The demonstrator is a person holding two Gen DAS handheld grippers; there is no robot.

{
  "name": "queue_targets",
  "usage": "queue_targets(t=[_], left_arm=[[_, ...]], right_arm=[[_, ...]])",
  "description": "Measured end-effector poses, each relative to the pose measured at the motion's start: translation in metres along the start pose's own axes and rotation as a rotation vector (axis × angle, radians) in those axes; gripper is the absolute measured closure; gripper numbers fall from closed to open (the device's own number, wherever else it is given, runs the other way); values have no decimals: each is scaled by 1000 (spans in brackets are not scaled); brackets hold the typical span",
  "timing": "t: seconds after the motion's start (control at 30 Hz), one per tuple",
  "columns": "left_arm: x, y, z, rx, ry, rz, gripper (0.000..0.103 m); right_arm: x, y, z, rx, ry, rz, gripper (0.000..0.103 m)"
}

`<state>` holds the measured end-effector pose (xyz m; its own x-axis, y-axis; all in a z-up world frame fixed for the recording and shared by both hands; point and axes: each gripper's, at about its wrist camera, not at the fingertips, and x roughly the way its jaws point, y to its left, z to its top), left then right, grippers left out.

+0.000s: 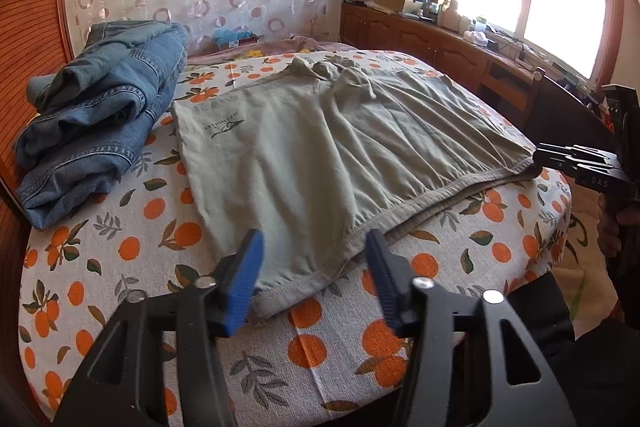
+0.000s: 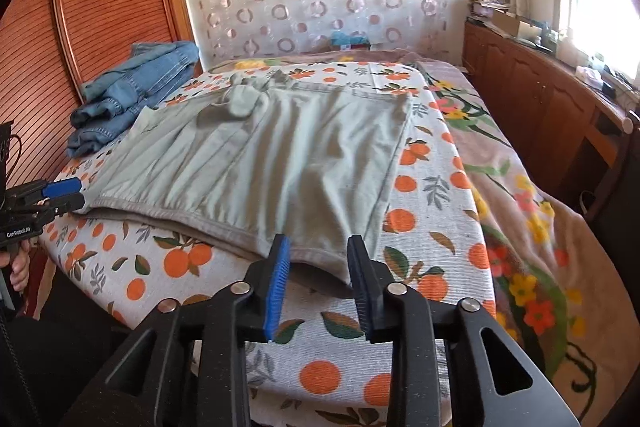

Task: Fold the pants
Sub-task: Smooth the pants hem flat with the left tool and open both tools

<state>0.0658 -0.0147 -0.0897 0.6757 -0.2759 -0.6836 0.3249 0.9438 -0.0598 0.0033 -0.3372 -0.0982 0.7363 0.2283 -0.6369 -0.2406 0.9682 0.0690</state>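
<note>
The grey-green pants lie flat on the orange-print cloth, waistband toward me, legs bunched at the far end. They also show in the right wrist view. My left gripper is open, its jaws on either side of the near left waistband corner. My right gripper is open, its jaws on either side of the near right waistband corner. Each gripper also shows in the other's view: the right one at the right corner, the left one at the left corner.
Folded blue jeans are stacked at the far left, also in the right wrist view. A wooden slatted panel stands left. A floral blanket covers the bed at right, beside a wooden cabinet under the window.
</note>
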Motion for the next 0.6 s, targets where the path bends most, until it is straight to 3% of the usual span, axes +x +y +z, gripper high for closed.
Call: queue_targets(t=[0.1, 0.43, 0.6], left_arm=[[2, 3, 0, -9, -8, 8, 26], [10, 19, -4, -66, 2, 73, 26], [14, 24, -10, -73, 22, 80, 26]], right_arm=[[2, -4, 0, 20, -4, -8, 67], [12, -24, 2, 156, -16, -14, 64], [23, -23, 0, 152, 12, -61, 64]])
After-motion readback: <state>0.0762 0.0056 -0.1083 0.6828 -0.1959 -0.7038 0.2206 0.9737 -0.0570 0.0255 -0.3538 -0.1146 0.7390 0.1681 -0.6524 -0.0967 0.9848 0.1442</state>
